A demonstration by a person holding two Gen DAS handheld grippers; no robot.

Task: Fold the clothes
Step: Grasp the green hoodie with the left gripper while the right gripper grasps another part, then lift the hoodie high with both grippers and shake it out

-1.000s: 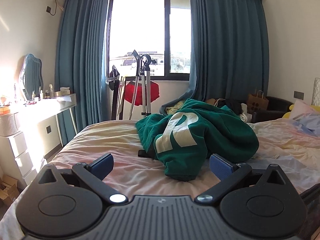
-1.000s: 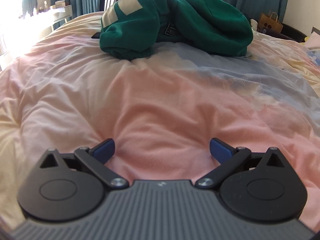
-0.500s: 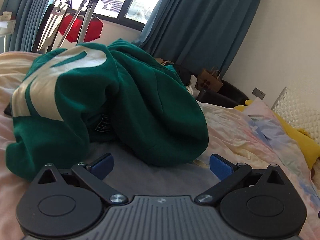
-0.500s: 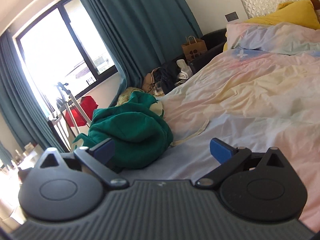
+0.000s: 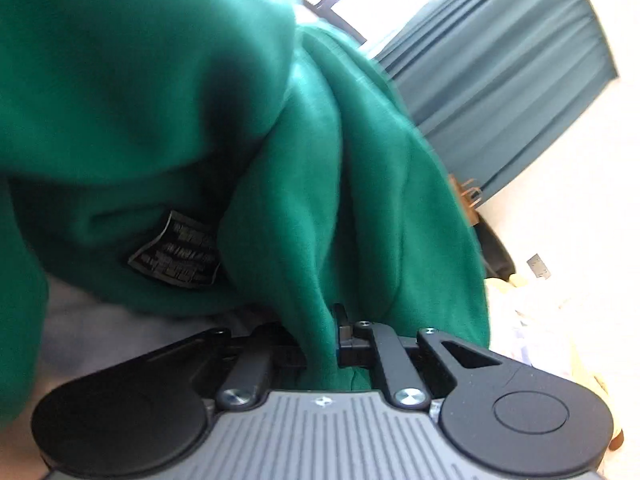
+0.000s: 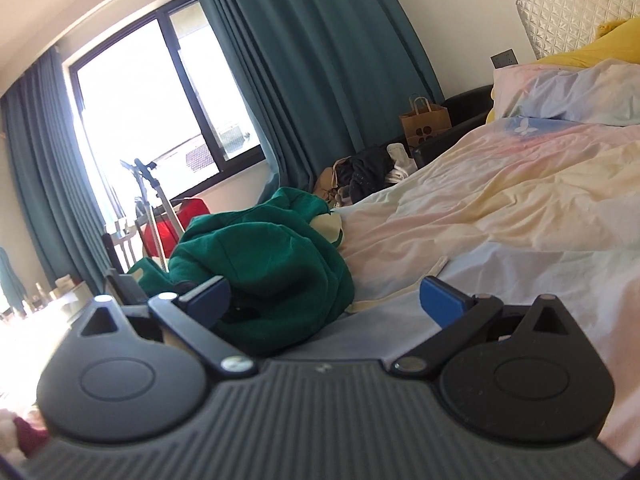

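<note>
**A:** Bunching up in a heap on the bed (image 6: 520,200), that is the green sweatshirt (image 6: 264,256), lying crumpled near the window end of the mattress, with a cream patch showing at its far edge.

**B:** And the left gripper (image 5: 320,344) is right in it. From the left wrist view the green fabric fills almost everything, and a fold of it runs down between the two fingers, which have pinched together on the cloth. Clamped tight, a thick ridge of material squeezed between the pads.

**A:** There is a black sewn-in label (image 5: 176,256) with pale print just left of that pinched fold. Print too blurred to read.

**B:** Now the right gripper (image 6: 324,300). Jaws wide apart, blue pads spread, nothing between them but pastel sheet. Its left pad overlaps the sweatshirt's near edge in the picture; whether it touches, I cannot tell.

**A:** Moving outward: the bedding is pink, yellow and pale blue, rumpled. A pastel pillow (image 6: 572,92) sits at the head with a yellow cushion (image 6: 592,48) behind it.

**B:** Past the bed's far side, a dark pile of clothes (image 6: 368,172), then a brown paper bag (image 6: 424,124) with handles, upright.

**A:** Teal curtains (image 6: 320,60) frame a bright window (image 6: 160,100), and a tripod (image 6: 148,196) stands in front of it with something red (image 6: 184,220) beside.
</note>
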